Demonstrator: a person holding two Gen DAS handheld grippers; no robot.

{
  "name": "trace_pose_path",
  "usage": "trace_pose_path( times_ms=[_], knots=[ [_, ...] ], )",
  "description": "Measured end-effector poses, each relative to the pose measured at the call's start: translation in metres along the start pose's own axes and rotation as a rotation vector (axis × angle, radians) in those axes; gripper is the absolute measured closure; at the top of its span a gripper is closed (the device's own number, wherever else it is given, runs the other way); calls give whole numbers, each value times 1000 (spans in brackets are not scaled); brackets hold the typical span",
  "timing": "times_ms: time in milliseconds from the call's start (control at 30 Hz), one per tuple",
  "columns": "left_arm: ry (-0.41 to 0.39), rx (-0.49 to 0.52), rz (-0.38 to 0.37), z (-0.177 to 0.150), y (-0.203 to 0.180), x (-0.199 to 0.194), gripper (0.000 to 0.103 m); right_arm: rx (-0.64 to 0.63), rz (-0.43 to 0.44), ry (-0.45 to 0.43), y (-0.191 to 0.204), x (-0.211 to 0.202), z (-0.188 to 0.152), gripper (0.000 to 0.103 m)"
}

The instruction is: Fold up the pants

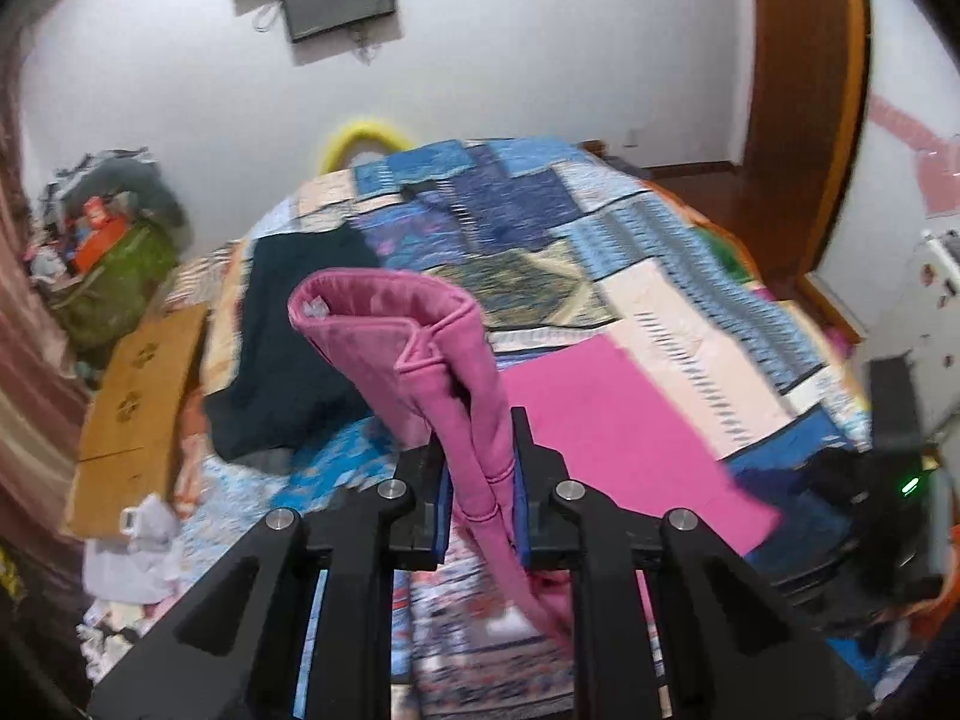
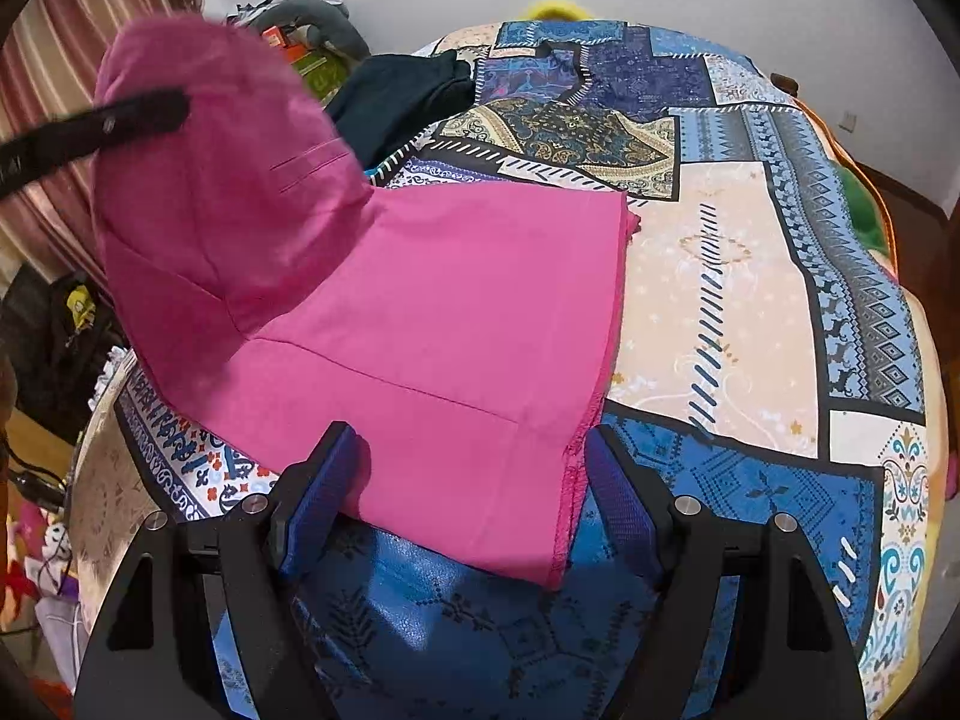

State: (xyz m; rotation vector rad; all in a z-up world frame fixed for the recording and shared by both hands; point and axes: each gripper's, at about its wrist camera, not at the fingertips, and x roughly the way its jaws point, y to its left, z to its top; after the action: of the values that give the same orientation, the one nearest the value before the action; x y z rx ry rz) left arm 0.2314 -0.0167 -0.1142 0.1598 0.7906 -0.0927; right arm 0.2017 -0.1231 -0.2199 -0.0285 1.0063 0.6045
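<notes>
The pink pants (image 2: pixel 432 324) lie on the patchwork bedspread (image 2: pixel 720 276), legs flat toward the right. My left gripper (image 1: pixel 480 480) is shut on the waist end of the pink pants (image 1: pixel 420 354) and holds it lifted above the bed; the waistband stands up in front of the camera. In the right wrist view this raised waist end is at the upper left, with my left gripper's finger (image 2: pixel 120 120) pressed on it. My right gripper (image 2: pixel 474 480) is open, its blue pads either side of the pants' near hem, just above the cloth.
A dark folded garment (image 1: pixel 288 360) lies on the bed beyond the pants. A cardboard box (image 1: pixel 132 414) and a cluttered pile (image 1: pixel 108 228) stand left of the bed. A wooden door frame (image 1: pixel 798 90) is at the far right. Curtains (image 2: pixel 48 60) hang at left.
</notes>
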Motion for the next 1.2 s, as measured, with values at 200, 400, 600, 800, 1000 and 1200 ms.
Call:
trace_pose_path(
  times_ms=[200, 400, 600, 800, 1000, 1200],
  knots=[
    [55, -3, -160, 13, -26, 18, 89, -7, 6, -1, 0, 0, 1, 28],
    [174, -57, -310, 8, -40, 44, 89, -4, 13, -3, -2, 1, 0, 28],
    [254, -53, -331, -4, -52, 64, 87, -3, 14, -2, -3, 1, 1, 28],
    [267, -20, -340, -14, -54, 59, 51, -3, 13, -2, -3, 1, 1, 28],
    [220, -24, -343, -8, -35, 41, 39, 9, 16, -2, -6, 1, 0, 27],
    [138, -35, -222, 14, 1, 37, 22, 13, 15, -1, -6, 0, -2, 27]
  ],
)
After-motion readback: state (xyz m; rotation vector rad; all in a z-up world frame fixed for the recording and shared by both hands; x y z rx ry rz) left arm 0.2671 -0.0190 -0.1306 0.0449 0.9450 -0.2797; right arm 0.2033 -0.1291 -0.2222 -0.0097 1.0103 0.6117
